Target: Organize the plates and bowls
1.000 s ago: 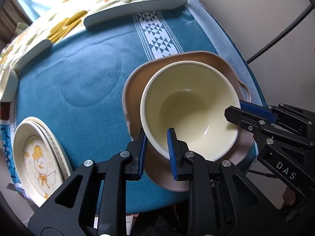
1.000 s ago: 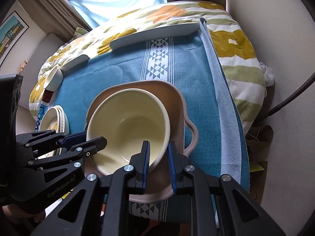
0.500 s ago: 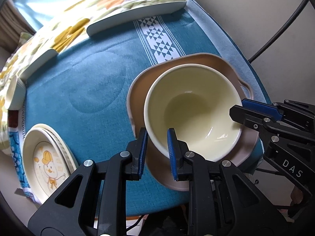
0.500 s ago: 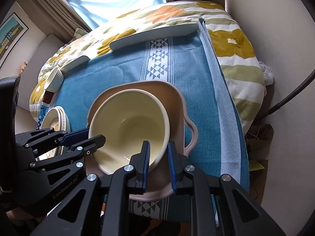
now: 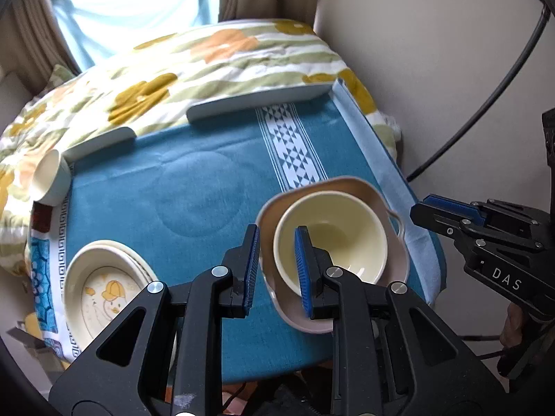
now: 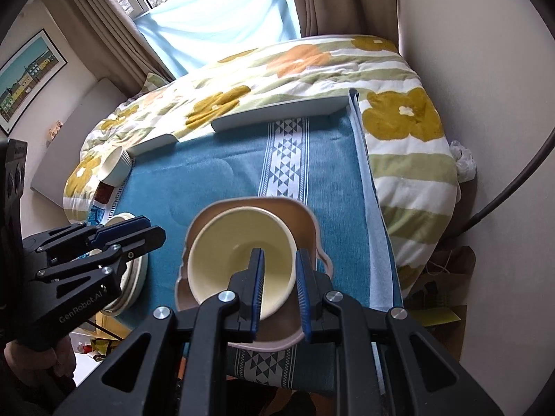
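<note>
- Cream bowl [image 5: 333, 239] sits upright inside a pinkish-beige plate [image 5: 395, 263] with a loop handle on its right side. Both are at the near right of the table, on a teal cloth [image 5: 173, 180] with a white patterned stripe.
- The bowl looks empty, with a glossy inside. The plate's outline is slightly blurred.
- Left gripper [image 5: 277, 232] hangs above the bowl's near-left rim, pointing steeply down. Its blue-padded jaws are drawn almost together and clamp nothing; the rim shows through the narrow gap, well below.
- Right gripper [image 6: 280, 253] hangs above the bowl's near-right rim. Its jaws are likewise nearly together with nothing between them, and the bowl lies clear beneath.
- In the left wrist view the right gripper shows at the right edge, off the plate's handle side and touching nothing.
- Stack of cream plates [image 5: 104, 287], the top one printed with a duck, is at the near left of the cloth, well apart from the bowl.
- Small white cup [image 5: 48, 176] lies tilted at the far left corner, against a floral quilt [image 5: 208, 55].
- Two long white flat pieces [image 5: 260, 98] run along the far edge of the cloth; I cannot tell what they are.
</note>
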Action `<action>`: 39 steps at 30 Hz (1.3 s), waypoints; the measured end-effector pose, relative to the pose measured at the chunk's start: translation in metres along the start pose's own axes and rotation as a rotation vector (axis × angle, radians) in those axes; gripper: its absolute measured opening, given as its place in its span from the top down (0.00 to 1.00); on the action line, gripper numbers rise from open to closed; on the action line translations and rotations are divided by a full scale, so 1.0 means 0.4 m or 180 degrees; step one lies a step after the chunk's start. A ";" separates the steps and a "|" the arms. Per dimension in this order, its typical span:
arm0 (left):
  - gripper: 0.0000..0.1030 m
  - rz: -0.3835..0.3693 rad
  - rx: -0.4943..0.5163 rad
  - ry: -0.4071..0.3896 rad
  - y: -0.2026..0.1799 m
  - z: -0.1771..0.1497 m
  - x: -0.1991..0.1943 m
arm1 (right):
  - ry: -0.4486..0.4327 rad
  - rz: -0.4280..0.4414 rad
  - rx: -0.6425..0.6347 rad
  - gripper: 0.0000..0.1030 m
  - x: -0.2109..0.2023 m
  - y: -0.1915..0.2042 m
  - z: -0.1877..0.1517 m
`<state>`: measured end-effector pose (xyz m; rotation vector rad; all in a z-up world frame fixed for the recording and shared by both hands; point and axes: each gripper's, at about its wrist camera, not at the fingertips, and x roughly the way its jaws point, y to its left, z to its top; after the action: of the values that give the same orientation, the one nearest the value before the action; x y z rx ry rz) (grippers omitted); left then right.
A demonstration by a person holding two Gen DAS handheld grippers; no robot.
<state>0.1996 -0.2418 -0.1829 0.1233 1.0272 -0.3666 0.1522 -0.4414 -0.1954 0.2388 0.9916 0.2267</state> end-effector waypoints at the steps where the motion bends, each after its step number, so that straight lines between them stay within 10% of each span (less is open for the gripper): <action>1: 0.82 -0.0001 -0.0049 -0.0056 0.010 0.004 -0.020 | -0.0034 0.0061 -0.0021 0.84 -0.013 0.004 0.010; 4: 0.69 0.0062 -0.0230 -0.0186 0.050 0.006 -0.077 | -0.0126 0.0208 -0.0130 0.84 -0.044 0.030 0.036; 6: 0.06 0.0131 -0.0380 -0.0339 0.082 -0.005 -0.116 | -0.0195 0.0302 -0.0212 0.82 -0.059 0.051 0.054; 7: 0.00 0.0197 -0.0458 -0.0489 0.098 -0.017 -0.142 | -0.0212 0.0330 -0.0257 0.71 -0.062 0.064 0.062; 8: 0.00 0.0271 -0.0512 -0.0622 0.114 -0.029 -0.168 | -0.0235 0.0368 -0.0306 0.60 -0.063 0.077 0.071; 10: 0.00 0.0400 -0.0608 -0.0637 0.152 -0.045 -0.197 | -0.0268 0.0490 -0.0384 0.09 -0.060 0.102 0.090; 11: 0.00 0.0442 -0.0682 -0.0636 0.175 -0.054 -0.210 | -0.0273 0.0553 -0.0430 0.05 -0.055 0.115 0.101; 23: 0.00 0.0819 -0.1841 -0.0883 0.605 -0.103 -0.324 | -0.0202 0.0758 -0.1318 0.04 0.068 0.434 0.297; 28: 0.01 0.0607 -0.2351 -0.0956 0.826 -0.086 -0.267 | -0.0289 0.0848 -0.1381 0.04 0.165 0.610 0.405; 35: 0.34 0.0196 -0.2755 -0.0593 1.048 -0.074 -0.024 | 0.0392 0.0960 -0.1422 0.05 0.515 0.810 0.458; 39: 0.47 0.0090 -0.2865 -0.0488 1.124 -0.071 0.096 | 0.0730 0.1066 -0.1223 0.35 0.700 0.859 0.449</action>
<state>0.3537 0.1761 -0.2618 -0.6882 0.9547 0.1339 0.4247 -0.0492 -0.2208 0.0245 1.1090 0.7556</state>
